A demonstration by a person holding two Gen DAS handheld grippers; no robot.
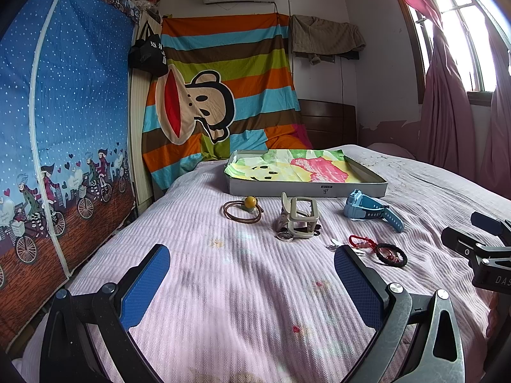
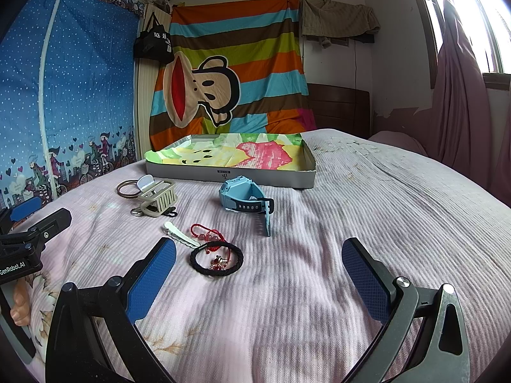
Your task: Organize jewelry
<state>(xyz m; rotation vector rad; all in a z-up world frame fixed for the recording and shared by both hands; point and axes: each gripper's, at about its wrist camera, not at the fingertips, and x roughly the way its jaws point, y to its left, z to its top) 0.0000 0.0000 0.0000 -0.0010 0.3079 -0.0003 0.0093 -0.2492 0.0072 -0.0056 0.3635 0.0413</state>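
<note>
**Sorting not yet begun: every piece lies on the bed, the tray holds none**

The jewelry sits loose on the pink ribbed bedspread (image 2: 351,223), in front of the shallow grey cardboard tray lined with a pastel cartoon cloth (image 2: 230,172). Nothing but that cloth shows inside the tray, so by these views 0 items have been put away.

Nearest the right gripper (image 2: 258,274) lies the black braided cord bracelet with a small red charm (image 2: 216,262), touching the red knotted string bracelet (image 2: 207,234); just beside them is a white hair clip (image 2: 180,234). Further back rests the light-blue plastic wristwatch (image 2: 246,199), near the tray's front wall. To its left stand the beige plastic clip holder on a key ring (image 1: 298,220) and the brown hair-tie loop with a yellow bead (image 1: 242,210).

The right gripper's blue-padded fingers (image 2: 153,282) stand wide apart and empty. The left gripper (image 1: 252,287) is likewise spread and carrying nothing, hovering low over bare bedspread.

All 6 pieces appear left to move; the black bracelet looks the likeliest first pick.
</note>
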